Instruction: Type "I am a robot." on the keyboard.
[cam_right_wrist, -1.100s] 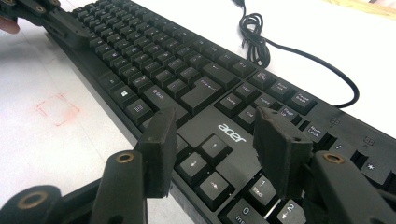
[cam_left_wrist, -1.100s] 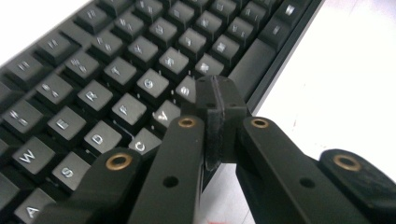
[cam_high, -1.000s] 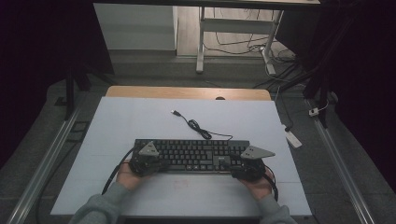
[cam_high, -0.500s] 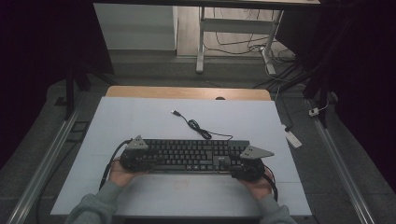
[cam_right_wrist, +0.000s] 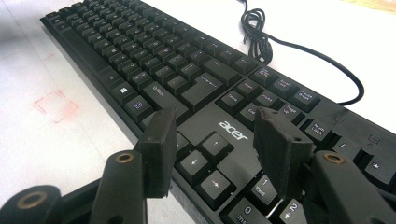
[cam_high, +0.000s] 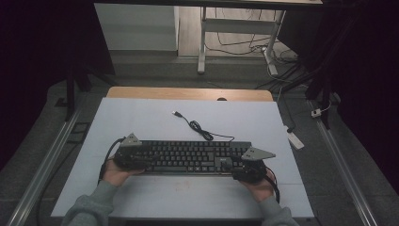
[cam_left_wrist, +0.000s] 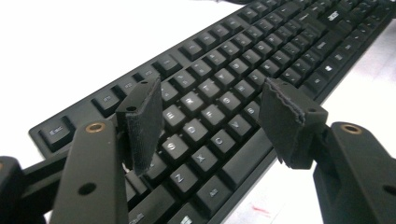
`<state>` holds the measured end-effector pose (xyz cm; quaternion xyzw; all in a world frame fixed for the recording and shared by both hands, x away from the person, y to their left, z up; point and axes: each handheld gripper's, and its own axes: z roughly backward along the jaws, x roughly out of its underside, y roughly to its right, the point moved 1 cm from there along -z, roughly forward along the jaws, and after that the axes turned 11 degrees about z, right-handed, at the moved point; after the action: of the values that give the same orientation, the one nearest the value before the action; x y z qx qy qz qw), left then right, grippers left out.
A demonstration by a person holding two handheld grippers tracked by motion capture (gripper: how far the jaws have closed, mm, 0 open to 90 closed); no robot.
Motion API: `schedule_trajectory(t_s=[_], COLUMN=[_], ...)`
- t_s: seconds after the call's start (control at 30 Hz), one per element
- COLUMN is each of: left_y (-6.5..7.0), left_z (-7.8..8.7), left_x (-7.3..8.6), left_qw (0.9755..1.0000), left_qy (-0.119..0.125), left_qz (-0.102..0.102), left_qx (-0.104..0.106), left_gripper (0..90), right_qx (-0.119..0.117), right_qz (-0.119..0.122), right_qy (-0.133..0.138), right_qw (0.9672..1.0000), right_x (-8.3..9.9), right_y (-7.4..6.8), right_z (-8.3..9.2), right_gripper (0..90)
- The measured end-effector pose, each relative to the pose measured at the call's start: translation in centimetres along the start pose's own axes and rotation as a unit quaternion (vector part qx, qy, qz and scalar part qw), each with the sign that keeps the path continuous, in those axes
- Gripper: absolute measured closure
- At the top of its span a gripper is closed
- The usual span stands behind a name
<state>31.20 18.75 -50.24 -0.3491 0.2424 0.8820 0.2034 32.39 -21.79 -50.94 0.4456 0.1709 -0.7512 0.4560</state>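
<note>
In the high view we see a long black plastic keyboard lying flat on the white table top, close to the near edge. Its thin black cable curls away toward the far side and ends in a small plug. The left gripper sits at the keyboard's left end and the right gripper at its right end, each held by a hand in a grey sleeve.

In the left gripper view we see the 2 black jaws spread wide, with nothing between them, over the letter keys of the keyboard.

In the right gripper view we see the 2 jaws also spread apart, with nothing pinched, above the arrow keys and the "acer" logo. The cable lies coiled beyond the keyboard, and a faint red square mark shows on the table.
</note>
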Motion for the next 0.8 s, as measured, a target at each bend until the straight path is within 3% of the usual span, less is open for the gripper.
schedule_trajectory(t_s=[0.47,0.8], left_y=[-1.7,-2.2], left_z=[0.1,-0.1], left_x=[0.4,0.9], left_qw=[0.9992,0.9986], left_qy=[-0.015,-0.03], left_qz=[0.015,0.005], left_qx=[-0.034,-0.044], left_gripper=[44.4,64.1], right_qx=[0.001,0.002], right_qz=[0.0,0.001], right_qy=[-0.001,-0.005], right_qw=[1.0,1.0], right_x=[0.0,0.1], right_y=[-0.1,-0.1], right_z=[-0.1,-0.2], right_gripper=[49.4,49.4])
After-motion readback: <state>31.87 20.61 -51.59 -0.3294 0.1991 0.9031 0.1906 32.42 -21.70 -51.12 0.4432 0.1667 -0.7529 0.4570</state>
